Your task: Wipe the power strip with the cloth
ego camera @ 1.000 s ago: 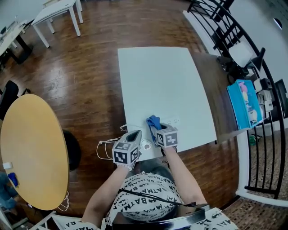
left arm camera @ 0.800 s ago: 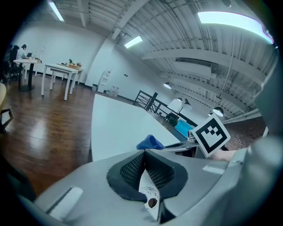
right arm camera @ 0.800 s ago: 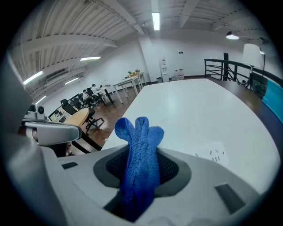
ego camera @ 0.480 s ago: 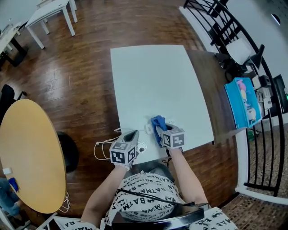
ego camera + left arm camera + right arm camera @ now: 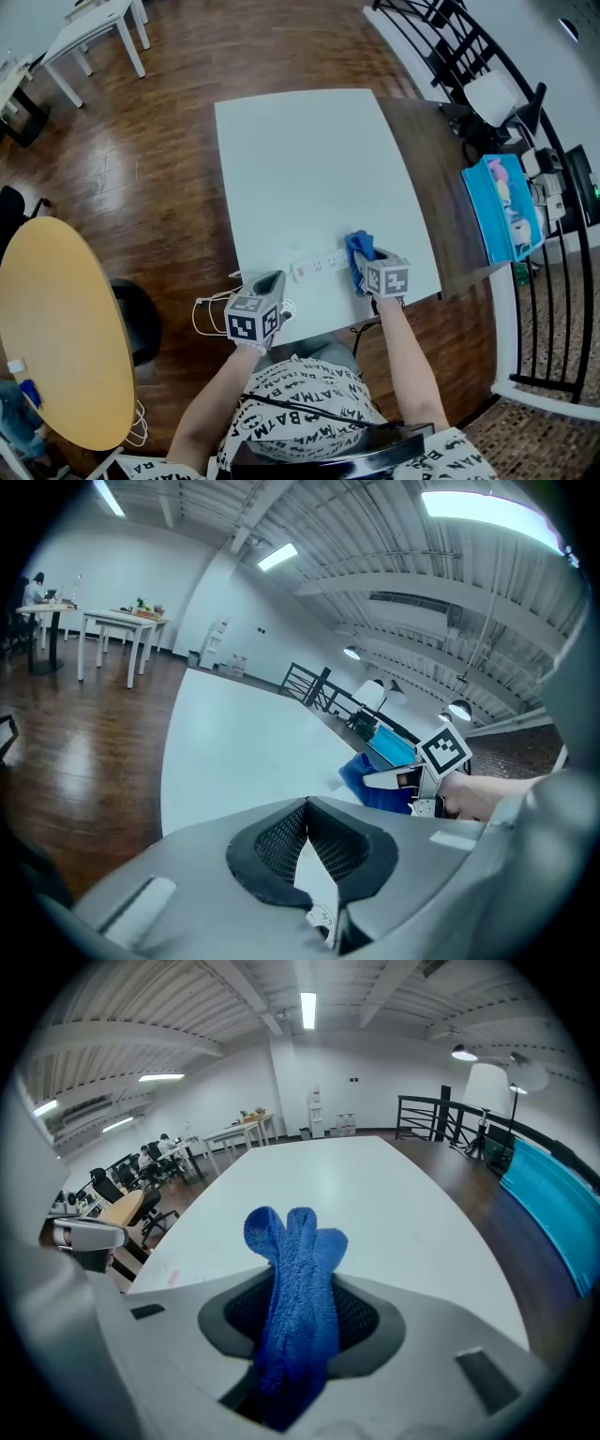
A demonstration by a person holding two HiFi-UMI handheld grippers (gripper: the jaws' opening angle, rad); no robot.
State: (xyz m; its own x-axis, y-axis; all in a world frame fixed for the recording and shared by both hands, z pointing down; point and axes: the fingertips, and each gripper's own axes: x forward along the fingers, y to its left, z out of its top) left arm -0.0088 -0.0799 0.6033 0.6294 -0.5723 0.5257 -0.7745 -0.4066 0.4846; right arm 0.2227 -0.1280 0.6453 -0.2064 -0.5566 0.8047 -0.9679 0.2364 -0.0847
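The white power strip (image 5: 317, 266) lies across the near part of the white table (image 5: 300, 159). My right gripper (image 5: 367, 264) is shut on a blue cloth (image 5: 356, 247), which rests at the strip's right end and hides that end. In the right gripper view the cloth (image 5: 296, 1260) bulges up between the jaws of that gripper (image 5: 300, 1290). My left gripper (image 5: 273, 281) sits at the table's near edge just left of the strip, jaws tip to tip (image 5: 306, 804). A small round white piece shows low between them. From the left gripper view I see the cloth (image 5: 360, 776) off to the right.
A white cord (image 5: 210, 310) loops off the table's near edge by the left gripper. A dark side table (image 5: 441, 178) with a teal box (image 5: 504, 210) adjoins on the right, then a black railing (image 5: 553, 309). A round wooden table (image 5: 56, 328) stands at the left.
My right gripper has slid the cloth rightward along the power strip, uncovering its left and middle sockets. The left gripper has stayed at the table's near edge.
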